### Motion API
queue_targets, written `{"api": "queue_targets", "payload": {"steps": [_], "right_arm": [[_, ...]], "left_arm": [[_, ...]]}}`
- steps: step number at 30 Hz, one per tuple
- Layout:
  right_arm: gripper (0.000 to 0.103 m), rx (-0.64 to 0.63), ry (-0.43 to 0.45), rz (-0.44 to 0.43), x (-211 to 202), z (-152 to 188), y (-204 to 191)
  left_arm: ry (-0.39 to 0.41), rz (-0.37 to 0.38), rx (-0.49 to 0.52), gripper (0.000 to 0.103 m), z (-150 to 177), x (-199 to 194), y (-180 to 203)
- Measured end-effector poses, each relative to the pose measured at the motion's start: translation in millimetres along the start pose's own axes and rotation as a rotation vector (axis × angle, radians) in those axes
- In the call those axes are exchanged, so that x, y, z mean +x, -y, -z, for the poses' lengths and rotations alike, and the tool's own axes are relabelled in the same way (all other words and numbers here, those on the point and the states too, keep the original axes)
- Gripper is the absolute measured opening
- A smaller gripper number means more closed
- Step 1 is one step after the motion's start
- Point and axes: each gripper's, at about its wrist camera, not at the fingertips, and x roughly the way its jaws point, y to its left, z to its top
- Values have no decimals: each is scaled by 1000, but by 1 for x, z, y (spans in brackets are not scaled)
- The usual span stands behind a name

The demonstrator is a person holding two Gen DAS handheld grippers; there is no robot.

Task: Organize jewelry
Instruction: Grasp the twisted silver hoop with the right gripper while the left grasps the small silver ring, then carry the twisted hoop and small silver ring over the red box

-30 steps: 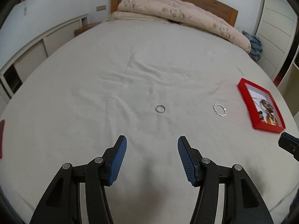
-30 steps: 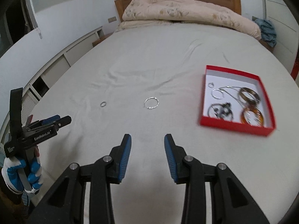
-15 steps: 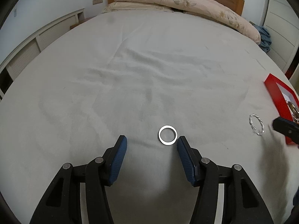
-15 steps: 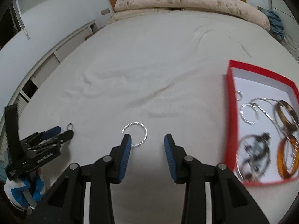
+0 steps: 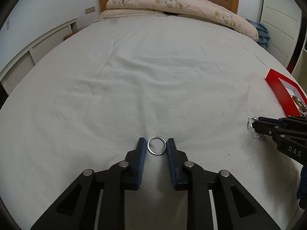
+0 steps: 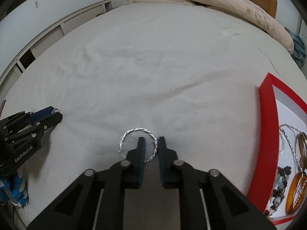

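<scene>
A plain silver ring (image 5: 156, 148) lies flat on the white bedsheet between the blue pads of my left gripper (image 5: 156, 146), which is narrowly open around it; the pads sit just beside its rim. A twisted silver bangle (image 6: 138, 143) lies on the sheet under my right gripper (image 6: 151, 143), whose narrowly open jaws straddle the bangle's right side, one finger inside the loop. The red jewelry box (image 6: 268, 134) with a white lining holds bracelets and a necklace at the right. The bangle also shows in the left wrist view (image 5: 254, 128) behind the right gripper's tip.
The bed's white sheet (image 5: 153, 67) stretches ahead. A folded floral quilt (image 5: 172, 3) lies against the wooden headboard. A blue cloth (image 5: 262, 32) hangs at the far right. White cabinets (image 5: 28, 57) run along the left.
Both grippers dropped to the sheet and closed in. The left one narrowed around the ring. The right one moved onto the bangle's right side.
</scene>
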Motion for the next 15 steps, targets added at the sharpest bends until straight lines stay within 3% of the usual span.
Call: {"api": "queue_targets", "payload": {"steps": [15], "right_arm": [[4,60,52,-10,-31,17,1]], "left_arm": [[2,-17,1,20,-6,-8,10]]}}
